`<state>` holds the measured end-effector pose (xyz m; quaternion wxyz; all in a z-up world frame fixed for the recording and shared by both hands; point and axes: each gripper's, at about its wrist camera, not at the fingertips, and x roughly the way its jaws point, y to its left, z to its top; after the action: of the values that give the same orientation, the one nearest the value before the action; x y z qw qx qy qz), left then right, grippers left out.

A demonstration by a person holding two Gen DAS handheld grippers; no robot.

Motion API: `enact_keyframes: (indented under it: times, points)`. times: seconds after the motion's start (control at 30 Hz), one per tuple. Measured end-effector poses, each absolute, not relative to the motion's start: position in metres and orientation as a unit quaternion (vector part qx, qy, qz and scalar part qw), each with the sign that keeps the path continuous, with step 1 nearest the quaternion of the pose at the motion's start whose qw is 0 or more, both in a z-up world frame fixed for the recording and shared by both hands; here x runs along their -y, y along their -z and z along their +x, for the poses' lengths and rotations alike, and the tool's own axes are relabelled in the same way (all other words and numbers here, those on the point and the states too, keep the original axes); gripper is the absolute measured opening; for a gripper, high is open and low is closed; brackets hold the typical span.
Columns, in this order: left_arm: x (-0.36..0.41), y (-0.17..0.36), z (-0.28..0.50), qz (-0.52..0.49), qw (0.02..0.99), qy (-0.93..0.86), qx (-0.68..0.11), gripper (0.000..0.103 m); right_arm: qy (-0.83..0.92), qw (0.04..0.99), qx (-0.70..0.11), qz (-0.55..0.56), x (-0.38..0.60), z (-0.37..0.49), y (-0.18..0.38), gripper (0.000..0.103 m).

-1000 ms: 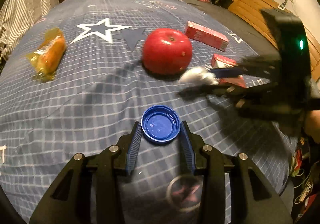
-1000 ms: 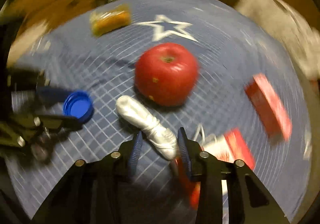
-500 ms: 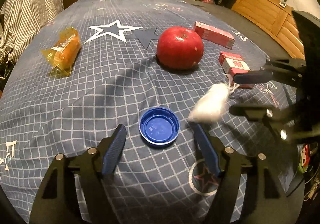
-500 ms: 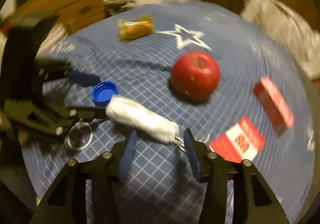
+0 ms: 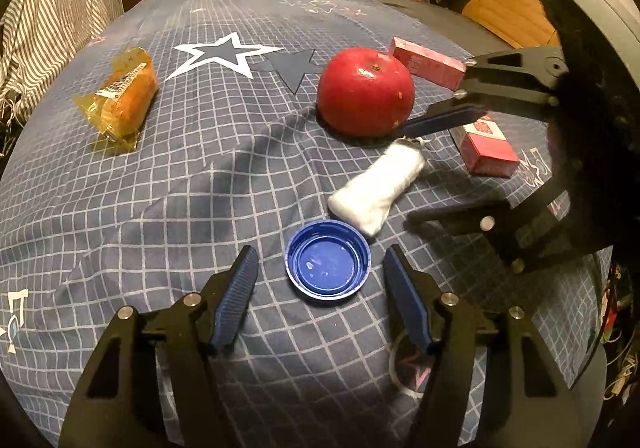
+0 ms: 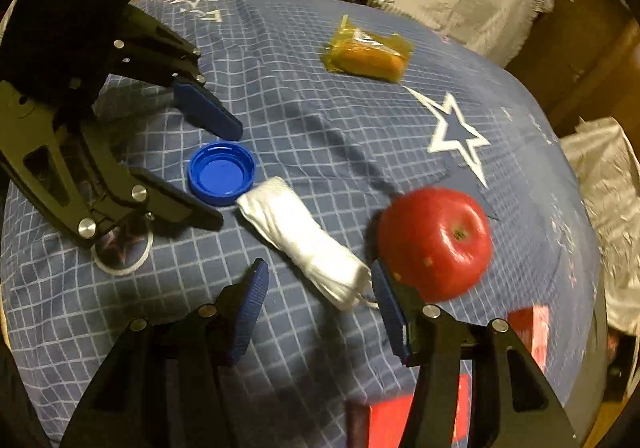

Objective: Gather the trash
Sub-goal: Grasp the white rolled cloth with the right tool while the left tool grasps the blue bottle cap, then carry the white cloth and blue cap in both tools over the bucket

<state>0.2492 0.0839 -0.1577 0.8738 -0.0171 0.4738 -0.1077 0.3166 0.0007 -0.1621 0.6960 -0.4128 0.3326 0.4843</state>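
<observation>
Both grippers (image 5: 320,272) (image 6: 318,288) now spread; wad (image 5: 378,187) dropped beside cap (image 5: 328,260); labels unreadable.

One apple (image 5: 365,91), one blue cap (image 5: 328,260), one white wad (image 5: 380,185), one orange snack pack (image 5: 122,99), two red boxes (image 5: 428,63) (image 5: 486,149), two claws (image 5: 320,302) (image 6: 318,306).

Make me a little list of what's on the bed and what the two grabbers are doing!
surface: blue checked cloth with stars
cap: blue cap, open side up, between the left gripper fingers, not pinched
wad: white wad lying beside the cap, in front of the right gripper
apple: red apple
snack: orange snack in wrapper
boxes: two red boxes
</observation>
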Motion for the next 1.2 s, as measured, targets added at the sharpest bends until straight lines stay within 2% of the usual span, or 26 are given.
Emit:
enact_keyframes:
  times: [0.17,0.23,0.37,0.6,0.67,0.97,1.2]
  points:
    - [-0.079,0.16,0.249,-0.001,0.876,0.101,-0.472,0.063,-0.48,0.711,-0.339,-0.387,-0.008,0.328,0.17,0.054]
    - [-0.079,0.16,0.249,-0.001,0.877,0.1,-0.47,0.062,-0.458,0.729,-0.348,-0.372,-0.006,0.33,0.171,0.042]
    - [-0.081,0.159,0.247,-0.008,0.88,0.097,-0.465,0.057,-0.408,0.761,-0.368,-0.345,0.003,0.325,0.169,0.027]
    - [-0.087,0.159,0.244,-0.014,0.885,0.084,-0.458,0.046,-0.359,0.802,-0.43,-0.207,0.042,0.308,0.157,0.026]
    - [-0.087,0.158,0.244,-0.012,0.886,0.081,-0.457,0.038,-0.352,0.813,-0.433,-0.167,0.054,0.298,0.155,0.026]
    - [-0.082,0.143,0.229,0.009,0.903,0.052,-0.426,0.037,-0.288,0.875,-0.387,-0.038,0.095,0.262,0.144,0.026]
    - [-0.073,0.094,0.194,0.007,0.931,0.029,-0.363,0.038,-0.239,0.915,-0.324,0.008,0.11,0.226,0.114,0.026]
